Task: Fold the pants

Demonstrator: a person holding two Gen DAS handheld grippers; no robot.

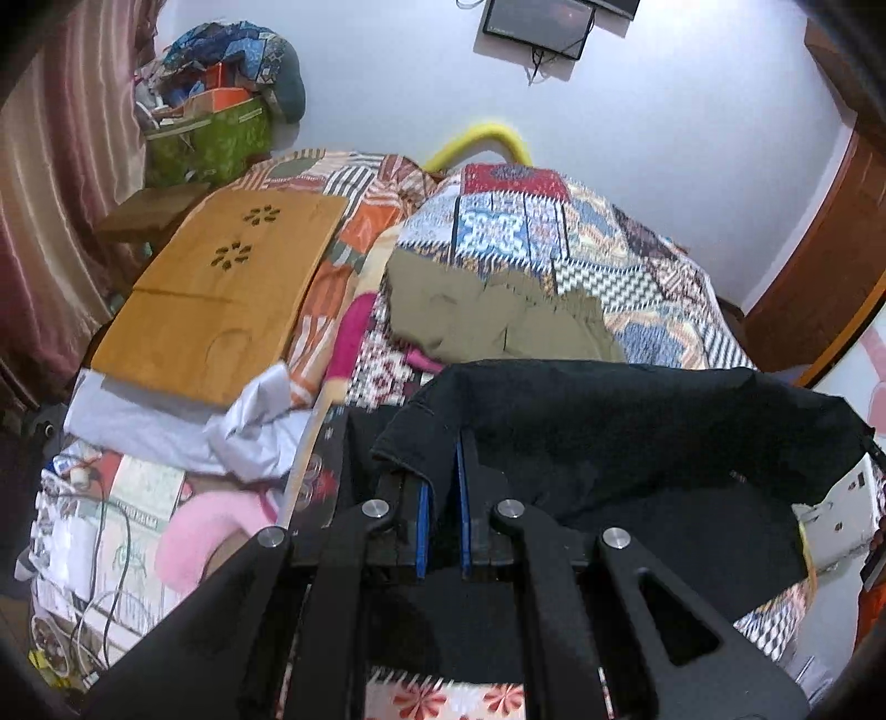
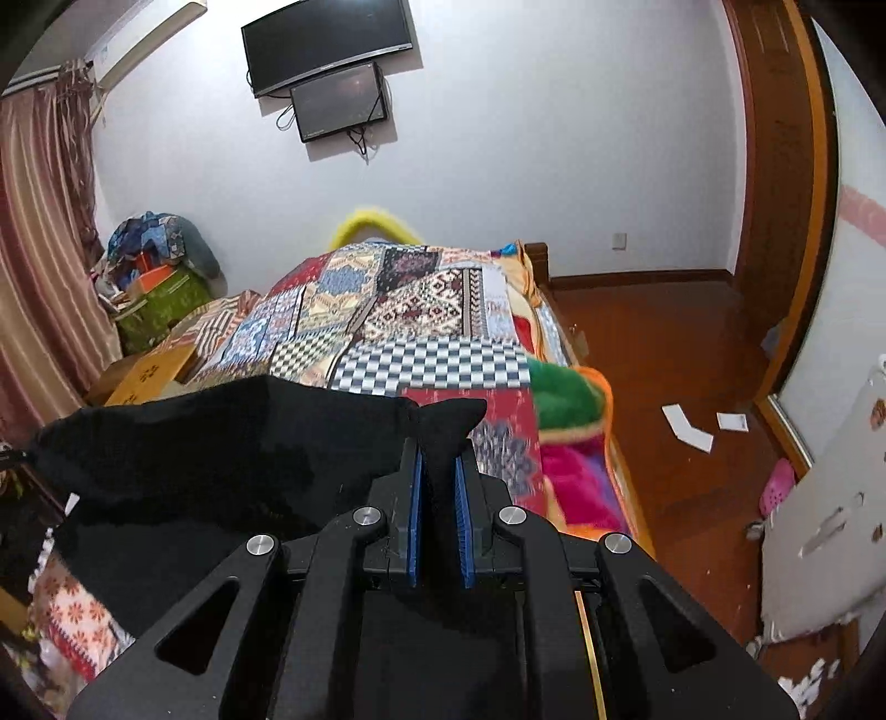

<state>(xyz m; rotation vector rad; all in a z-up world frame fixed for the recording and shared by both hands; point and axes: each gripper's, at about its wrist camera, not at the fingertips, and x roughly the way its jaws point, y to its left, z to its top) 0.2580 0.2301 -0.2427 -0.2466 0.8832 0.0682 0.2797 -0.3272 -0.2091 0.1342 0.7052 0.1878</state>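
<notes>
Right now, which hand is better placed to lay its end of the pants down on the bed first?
Probably neither: both tools, left and right, are shut on the black pants, which hang between them.

We can read no text, label, brand or number in either view. The larger wall screen (image 2: 329, 47) has a small mark on its lower edge, and the smaller screen (image 2: 339, 101) below it shows a faint line at its bottom left corner; both are too small for us to make out.
</notes>
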